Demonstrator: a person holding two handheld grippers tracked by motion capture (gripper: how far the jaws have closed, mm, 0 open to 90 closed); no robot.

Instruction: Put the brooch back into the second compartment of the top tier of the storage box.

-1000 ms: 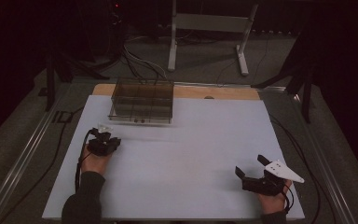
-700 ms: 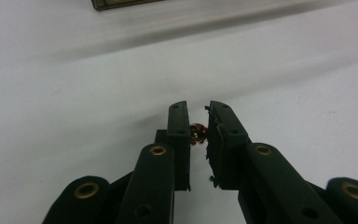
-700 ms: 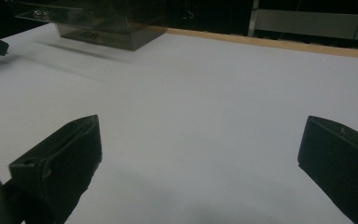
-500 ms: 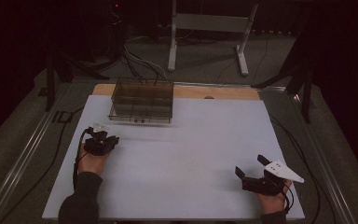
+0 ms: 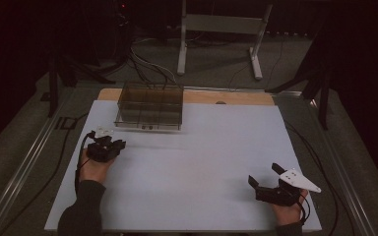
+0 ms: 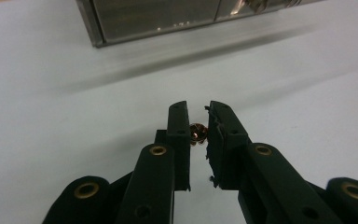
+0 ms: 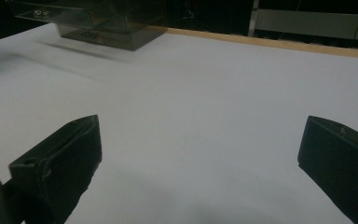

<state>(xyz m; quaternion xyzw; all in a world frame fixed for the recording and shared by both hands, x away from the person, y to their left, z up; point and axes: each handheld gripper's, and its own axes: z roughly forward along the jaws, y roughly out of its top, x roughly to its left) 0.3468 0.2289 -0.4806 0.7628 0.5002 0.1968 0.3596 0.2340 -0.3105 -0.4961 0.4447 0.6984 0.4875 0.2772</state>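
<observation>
- Over the last second my left hand has carried its gripper (image 5: pixel 109 146) up the surface (image 5: pixel 216 162) toward the box (image 5: pixel 150 105); I judge a drop into a compartment comes next.
- Left fingers (image 6: pixel 179 135) are nearly together, clamped on a small coppery part (image 6: pixel 197 133), held just short of the box's near wall.
- My right gripper (image 5: pixel 267 183) has stayed put near the surface's front edge, fingers (image 7: pixel 63 158) wide apart, holding nothing.

no readable text, no labels, no brands, no numbers on anything
</observation>
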